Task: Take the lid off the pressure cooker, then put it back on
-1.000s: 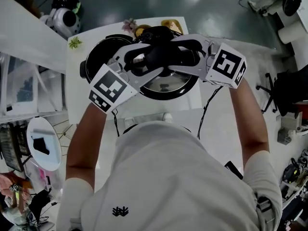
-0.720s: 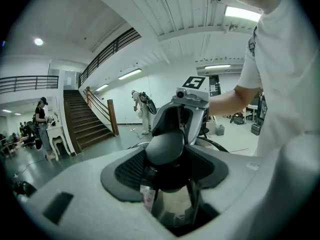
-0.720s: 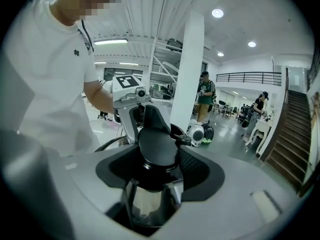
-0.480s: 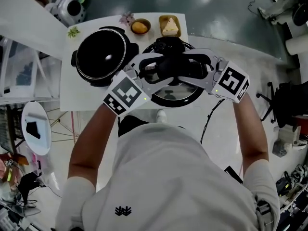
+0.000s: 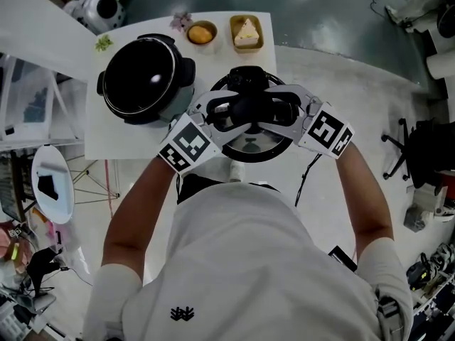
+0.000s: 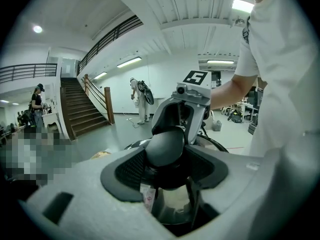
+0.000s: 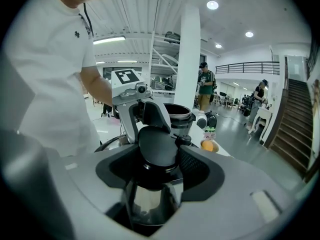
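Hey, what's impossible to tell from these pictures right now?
- Whether the lid touches the table: head view, lid hides the gap.
- Most of the lid's rim: both gripper views, behind the jaws.
- What the dishes hold: head view, too small.

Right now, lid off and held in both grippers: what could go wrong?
The round steel lid hangs only by its black knob, pinched between left gripper and right gripper; a slip drops it.
It sits over the white table's right front corner, partly past the edge; set down here, it may tip off.
The open black cooker pot stands close left; a swing could hit it.
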Motion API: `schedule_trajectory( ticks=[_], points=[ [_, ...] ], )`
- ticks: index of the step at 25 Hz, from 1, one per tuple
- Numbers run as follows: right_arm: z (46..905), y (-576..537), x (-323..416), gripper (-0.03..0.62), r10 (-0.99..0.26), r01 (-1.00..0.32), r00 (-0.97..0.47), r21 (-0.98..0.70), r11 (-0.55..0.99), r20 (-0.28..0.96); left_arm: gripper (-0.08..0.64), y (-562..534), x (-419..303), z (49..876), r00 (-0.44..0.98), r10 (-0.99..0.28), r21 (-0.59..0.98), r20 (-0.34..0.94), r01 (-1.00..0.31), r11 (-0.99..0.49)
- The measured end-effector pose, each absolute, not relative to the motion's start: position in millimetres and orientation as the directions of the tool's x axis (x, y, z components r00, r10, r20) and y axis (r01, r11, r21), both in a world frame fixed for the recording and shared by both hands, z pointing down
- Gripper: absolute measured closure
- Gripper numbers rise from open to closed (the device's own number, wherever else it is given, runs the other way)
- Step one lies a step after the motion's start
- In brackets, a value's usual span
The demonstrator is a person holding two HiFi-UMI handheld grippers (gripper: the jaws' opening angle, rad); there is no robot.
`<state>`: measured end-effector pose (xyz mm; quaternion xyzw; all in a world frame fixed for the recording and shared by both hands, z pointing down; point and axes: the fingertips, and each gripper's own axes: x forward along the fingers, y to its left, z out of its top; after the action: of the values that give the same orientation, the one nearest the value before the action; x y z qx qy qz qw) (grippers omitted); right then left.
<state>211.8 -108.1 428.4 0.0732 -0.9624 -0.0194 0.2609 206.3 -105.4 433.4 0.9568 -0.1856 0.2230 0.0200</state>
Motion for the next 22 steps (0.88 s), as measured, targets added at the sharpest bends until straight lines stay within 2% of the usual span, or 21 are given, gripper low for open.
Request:
schedule_trajectory(
  ticks=[22],
  points=[
    [549.5,-133.4,209.9,0.324,-0.182,-0.187,-0.801,0.051,0.981,0.57,0.304,-129.6,203.6,557.6,0.724,-0.272,-0.024,0.634,-0.334,-0.942]
  ],
)
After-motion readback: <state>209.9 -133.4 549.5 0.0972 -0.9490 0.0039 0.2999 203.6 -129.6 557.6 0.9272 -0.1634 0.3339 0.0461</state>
